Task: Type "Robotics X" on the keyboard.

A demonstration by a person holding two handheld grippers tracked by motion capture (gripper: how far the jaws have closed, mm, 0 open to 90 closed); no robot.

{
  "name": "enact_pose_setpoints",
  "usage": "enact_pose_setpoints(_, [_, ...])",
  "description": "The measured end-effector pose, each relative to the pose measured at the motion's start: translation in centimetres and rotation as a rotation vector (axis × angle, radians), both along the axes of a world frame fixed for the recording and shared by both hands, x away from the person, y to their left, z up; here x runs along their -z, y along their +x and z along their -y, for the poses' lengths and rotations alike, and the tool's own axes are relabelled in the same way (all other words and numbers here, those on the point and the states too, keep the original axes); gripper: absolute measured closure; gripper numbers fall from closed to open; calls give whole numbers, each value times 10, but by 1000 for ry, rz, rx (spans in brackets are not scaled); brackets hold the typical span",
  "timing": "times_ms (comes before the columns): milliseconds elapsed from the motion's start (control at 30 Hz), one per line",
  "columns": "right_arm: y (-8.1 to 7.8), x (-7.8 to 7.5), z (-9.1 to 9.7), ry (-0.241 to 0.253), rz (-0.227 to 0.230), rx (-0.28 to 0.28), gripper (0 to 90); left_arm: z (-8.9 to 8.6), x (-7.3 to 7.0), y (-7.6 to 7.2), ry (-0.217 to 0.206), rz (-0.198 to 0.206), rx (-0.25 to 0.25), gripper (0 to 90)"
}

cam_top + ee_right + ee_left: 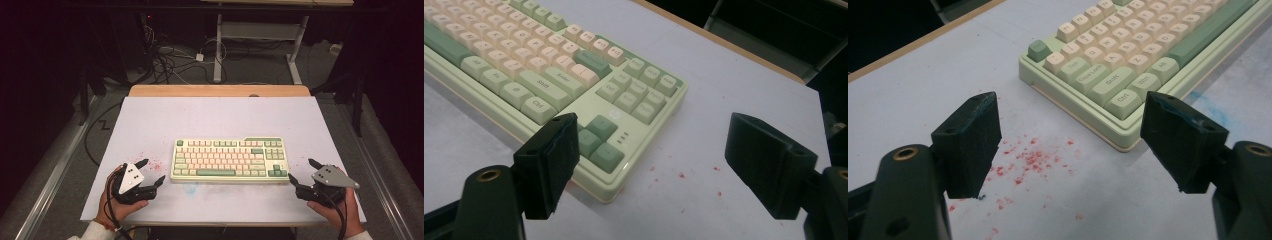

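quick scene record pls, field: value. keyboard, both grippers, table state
keyboard: green and cream, flat on the table, near the front edge
left hand-held gripper: open, off the keyboard's left end, not touching
right hand-held gripper: open, off the right end, nothing between the jaws
table: white top, red specks by the keyboard's left end

Keyboard [1128,55] keycaps showing legends: Tab, Caps Lock, Shift, Ctrl, Win, Alt in left gripper view; Shift, Enter, Ctrl reading in right gripper view [549,65].
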State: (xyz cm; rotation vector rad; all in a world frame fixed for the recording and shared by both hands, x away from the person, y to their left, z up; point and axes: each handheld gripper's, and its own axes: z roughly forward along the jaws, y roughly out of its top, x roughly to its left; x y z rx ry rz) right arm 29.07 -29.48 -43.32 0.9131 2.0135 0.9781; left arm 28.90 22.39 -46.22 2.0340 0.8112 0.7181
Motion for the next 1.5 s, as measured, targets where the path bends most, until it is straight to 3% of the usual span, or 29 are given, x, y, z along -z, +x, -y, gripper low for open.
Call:
enact_pose_setpoints(67, [2, -2, -1, 29, -2, -39, 262, 1, 0, 1, 2, 9, 2, 227])
enact_pose_setpoints(167, [7, -7, -4, 58, -4, -71, 300, 0, 1, -1, 0, -8, -5, 224])
enact_pose_setpoints(300, [13, -12, -12, 60, 2, -89, 424, -1, 0, 0, -4, -9, -12, 222])
enact_pose_setpoints(367, [18, -12, -15, 69, -18, -93, 467, 0, 1, 0, 0, -12, -8, 223])
enact_pose_setpoints(467, [23, -11, -18, 57, -33, -95, 511, 2, 2, 1, 15, -20, -2, 223])
enact_pose_setpoints(500, [27, -10, -21, 59, -55, -106, 583, 2, 2, 1, 13, -20, -2, 223])
enact_pose_setpoints(633, [32, -9, -31, 36, -79, -133, 684, 2, 3, 1, 12, -24, -3, 224])
enact_pose_setpoints(667, [35, -9, -40, 20, -91, -159, 765, 2, 3, 1, 14, -25, -2, 226])
enact_pose_setpoints(800, [45, -3, -57, -14, -135, -202, 874, 3, 3, 1, 15, -27, 0, 226])
enact_pose_setpoints(933, [56, 5, -68, -15, -180, -223, 900, 2, 3, 1, 11, -26, -1, 228])
enact_pose_setpoints(1133, [65, 15, -79, -47, -213, -236, 900, 1, 3, 1, 12, -30, -5, 228])
enact_pose_setpoints(1400, [67, 23, -85, -82, -241, -240, 900, 2, 3, 1, 18, -32, -2, 231])
enact_pose_setpoints(1500, [66, 24, -84, -74, -241, -240, 900, 4, 0, 0, 29, 8, -5, 257])
